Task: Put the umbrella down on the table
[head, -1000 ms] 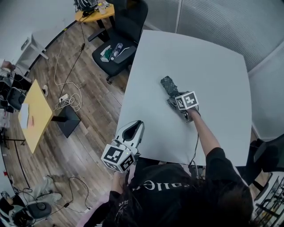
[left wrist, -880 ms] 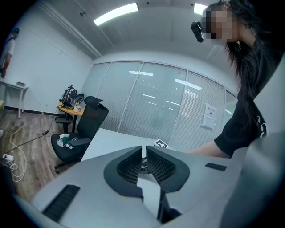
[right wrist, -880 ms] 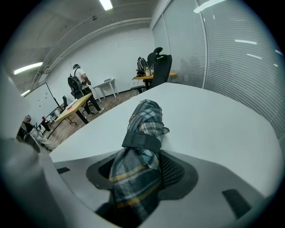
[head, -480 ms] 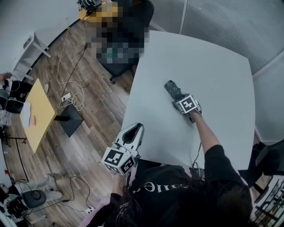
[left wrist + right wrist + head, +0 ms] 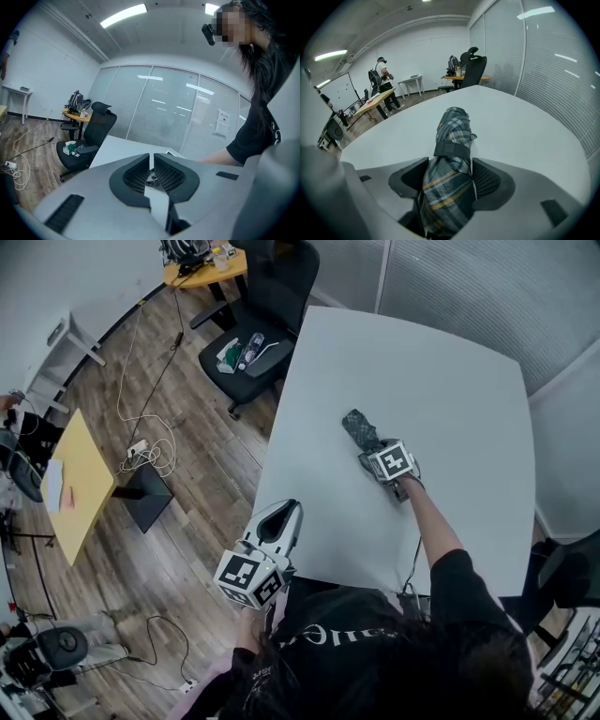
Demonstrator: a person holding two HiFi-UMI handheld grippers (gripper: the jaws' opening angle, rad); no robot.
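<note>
A folded plaid umbrella (image 5: 358,427) lies on the white table (image 5: 450,381) near its middle, its far end resting on the tabletop. My right gripper (image 5: 368,450) points steeply down at the umbrella's near end. In the right gripper view the umbrella (image 5: 452,136) fills the space between the jaws of that gripper (image 5: 450,176). The jaws are opening, and a thin sliver of light shows beside the right pad. My left gripper (image 5: 284,514) hovers off the table's near-left edge, pointing roughly level. Its jaws (image 5: 151,161) stand together with nothing between them.
A black office chair (image 5: 253,343) with small items on its seat stands past the table's far-left corner. On the wooden floor to the left are a yellow table (image 5: 70,479) and loose cables (image 5: 145,451). A person (image 5: 383,77) stands far off.
The right gripper has rolled a little over the umbrella, which stays in the same spot on the table. The left gripper has not moved.
</note>
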